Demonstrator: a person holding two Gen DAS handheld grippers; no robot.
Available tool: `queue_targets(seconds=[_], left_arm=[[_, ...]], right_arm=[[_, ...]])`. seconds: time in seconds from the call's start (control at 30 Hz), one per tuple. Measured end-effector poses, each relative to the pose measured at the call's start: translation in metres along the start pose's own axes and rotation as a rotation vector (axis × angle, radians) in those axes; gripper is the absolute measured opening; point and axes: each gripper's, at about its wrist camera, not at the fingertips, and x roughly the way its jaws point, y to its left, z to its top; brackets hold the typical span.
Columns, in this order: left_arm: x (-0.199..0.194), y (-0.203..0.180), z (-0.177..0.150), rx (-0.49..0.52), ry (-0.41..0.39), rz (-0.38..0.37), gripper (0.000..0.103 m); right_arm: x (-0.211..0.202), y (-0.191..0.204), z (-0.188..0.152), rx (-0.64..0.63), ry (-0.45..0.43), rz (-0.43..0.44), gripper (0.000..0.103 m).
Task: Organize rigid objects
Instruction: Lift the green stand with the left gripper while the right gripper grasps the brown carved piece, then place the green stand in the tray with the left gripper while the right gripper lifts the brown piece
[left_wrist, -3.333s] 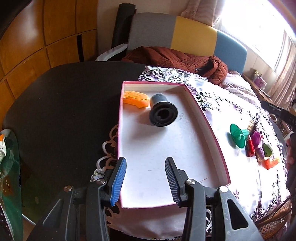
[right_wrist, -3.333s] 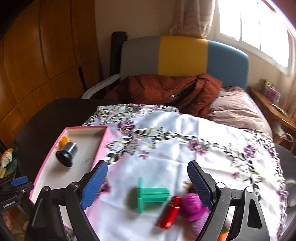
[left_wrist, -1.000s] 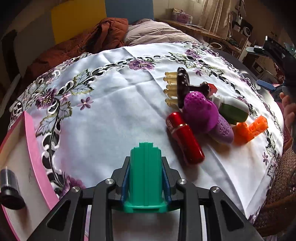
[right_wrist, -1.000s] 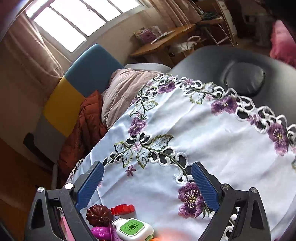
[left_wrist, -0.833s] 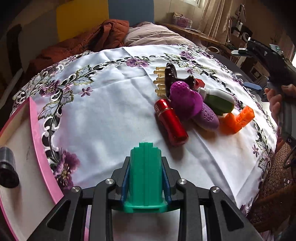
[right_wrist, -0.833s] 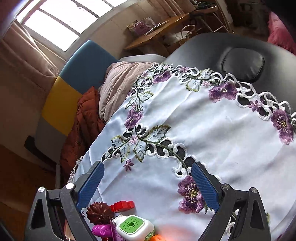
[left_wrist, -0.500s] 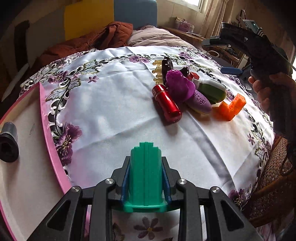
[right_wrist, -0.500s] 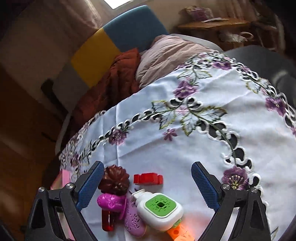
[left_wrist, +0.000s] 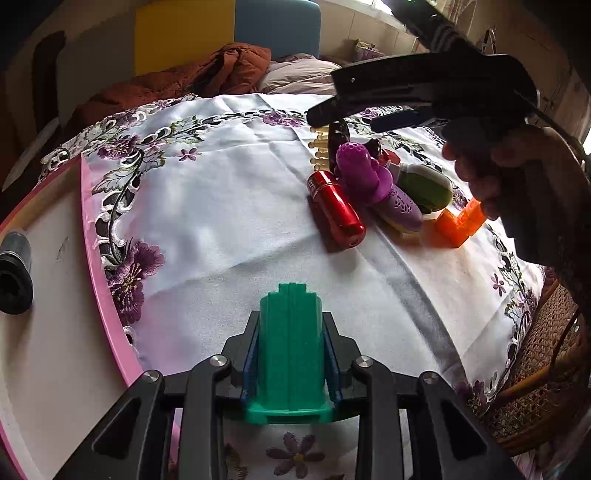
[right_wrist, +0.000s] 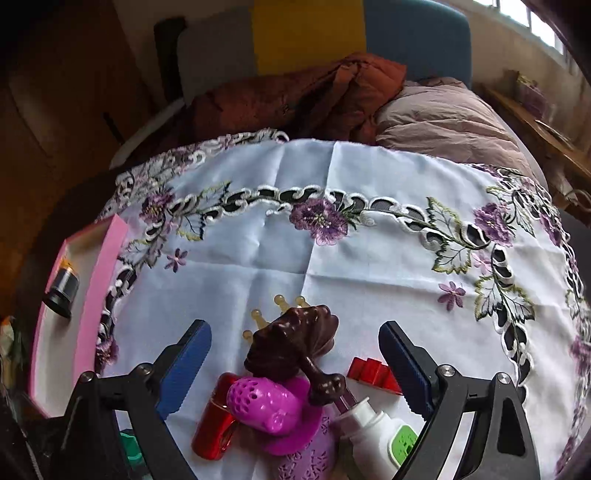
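My left gripper (left_wrist: 290, 354) is shut on a green plastic piece (left_wrist: 289, 343), held over the flowered tablecloth just right of the pink tray (left_wrist: 105, 280). A cluster of small items lies further right: a red cylinder (left_wrist: 336, 208), a purple perforated piece (left_wrist: 360, 170), a dark brown brush (right_wrist: 295, 343), a white-and-green case (left_wrist: 424, 188), an orange block (left_wrist: 456, 227) and a red block (right_wrist: 373, 371). My right gripper (right_wrist: 293, 363) hangs over this cluster with its jaws wide and closing. The brown brush lies between them, untouched by the pads.
A black cylinder (left_wrist: 14, 269) lies in the pink tray at the left. A hand (left_wrist: 517, 173) carries the right gripper above the cluster. A rust-coloured jacket (right_wrist: 295, 99) and a sofa lie behind the table. A wicker chair (left_wrist: 535, 376) stands at the table's right edge.
My right gripper has swung and rolled round from the bare cloth to sit over the cluster, its jaws a little narrower. The left gripper with the green piece has drifted toward the tray.
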Motion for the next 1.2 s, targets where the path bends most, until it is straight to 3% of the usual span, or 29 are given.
queue_targets(seconds=[0.03, 0.07, 0.13, 0.3, 0.47, 0.67, 0.9, 1.2], left_arm=[[0.0, 0.0, 0.0, -0.004, 0.0, -0.003, 0.029], [0.0, 0.001, 0.0, -0.007, -0.001, -0.006, 0.029], [0.0, 0.002, 0.0, -0.014, -0.002, -0.013, 0.029], [0.0, 0.003, 0.001, -0.024, -0.005, -0.022, 0.029], [0.0, 0.003, 0.0, -0.025, -0.01, -0.023, 0.029], [-0.003, 0.003, -0.001, -0.035, -0.019, -0.027, 0.029], [-0.026, 0.001, -0.008, -0.018, -0.048, -0.031, 0.029], [-0.071, 0.014, -0.019, -0.066, -0.114, 0.0, 0.029]], right_arm=[[0.011, 0.002, 0.001, -0.02, 0.047, -0.023, 0.08], [0.022, 0.003, 0.0, -0.037, 0.091, -0.027, 0.062], [0.034, 0.006, -0.002, -0.047, 0.119, -0.012, 0.058], [0.034, 0.007, 0.0, -0.005, 0.071, -0.032, 0.058], [0.007, 0.016, 0.012, 0.019, -0.029, -0.025, 0.058], [-0.028, 0.037, 0.011, 0.012, -0.1, 0.079, 0.058], [-0.037, 0.065, -0.024, -0.037, -0.084, 0.163, 0.058], [0.003, 0.108, -0.051, -0.189, -0.01, 0.214, 0.058]])
